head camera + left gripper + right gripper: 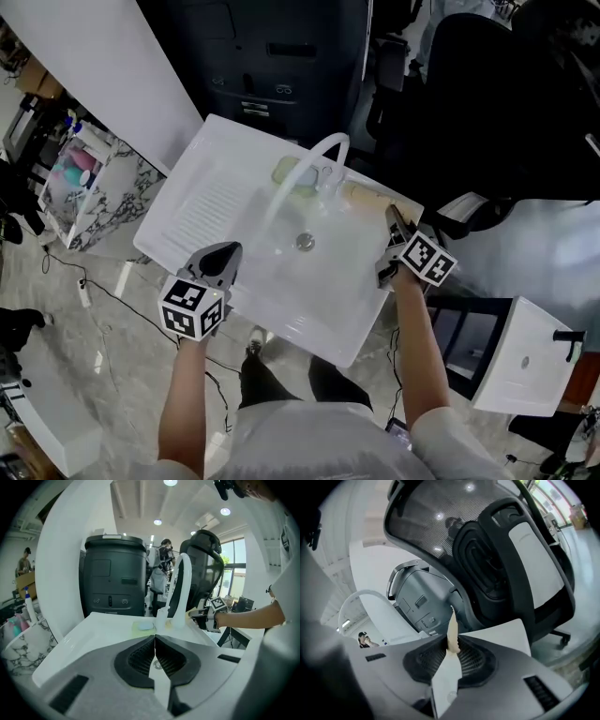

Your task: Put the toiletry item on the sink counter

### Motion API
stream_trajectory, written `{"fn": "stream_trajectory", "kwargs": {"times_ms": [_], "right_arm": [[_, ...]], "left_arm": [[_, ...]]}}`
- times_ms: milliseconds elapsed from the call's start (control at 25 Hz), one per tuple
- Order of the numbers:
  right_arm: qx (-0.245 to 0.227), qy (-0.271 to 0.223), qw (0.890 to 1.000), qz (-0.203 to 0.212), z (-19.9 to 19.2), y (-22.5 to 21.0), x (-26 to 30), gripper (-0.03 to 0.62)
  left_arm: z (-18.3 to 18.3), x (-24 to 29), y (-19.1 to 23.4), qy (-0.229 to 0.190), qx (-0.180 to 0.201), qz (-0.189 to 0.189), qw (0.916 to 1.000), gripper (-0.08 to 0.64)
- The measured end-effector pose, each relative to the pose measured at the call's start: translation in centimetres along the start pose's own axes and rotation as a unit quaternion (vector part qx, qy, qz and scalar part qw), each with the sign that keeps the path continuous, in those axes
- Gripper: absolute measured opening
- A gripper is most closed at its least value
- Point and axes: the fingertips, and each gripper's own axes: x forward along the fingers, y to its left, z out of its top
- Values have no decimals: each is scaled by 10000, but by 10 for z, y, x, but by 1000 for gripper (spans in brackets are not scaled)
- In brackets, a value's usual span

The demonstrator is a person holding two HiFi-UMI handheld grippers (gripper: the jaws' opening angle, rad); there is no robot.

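Slippage is threatening: right gripper (451, 641) jaws are pinching only the thin edge of the cream toiletry item (451, 629) near the sink surface's (211, 202) back right corner, beside the faucet (314, 155). It could twist free into the basin (300, 277). Left gripper (154, 641) jaws are pressing together, empty.

We see a white sink counter (211, 202) bearing a curved faucet (183, 585) and, beside it, a green pad (137, 629) under a white bar (146, 626).

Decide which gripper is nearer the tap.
Right. The right gripper, holding a thin cream item, is at the sink's right rim, close beside the tap; the left gripper, shut and empty, is at the front-left rim, across the basin.
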Motion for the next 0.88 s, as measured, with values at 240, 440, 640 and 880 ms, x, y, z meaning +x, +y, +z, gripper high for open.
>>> {"fn": "stream_trajectory", "kwargs": {"times_ms": [240,440,640,880], "right_arm": [[383,121,9981,-457,-10,-22,13,85],[-306,600,9927,-999,-19,-41,8,143],[-780,962,9846,-1235,-22,-50,10,193],[-1244,1303,9733,-1423,-24,-59,5,257]], "left_arm": [[-10,18,7,112,-106,-67,9999,11],[-15,31,8,154,-153,-177,9996,11],[-17,41,7,206,-155,-252,9994,11],[-23,43,5,247,-175,-307,9991,11]]}}
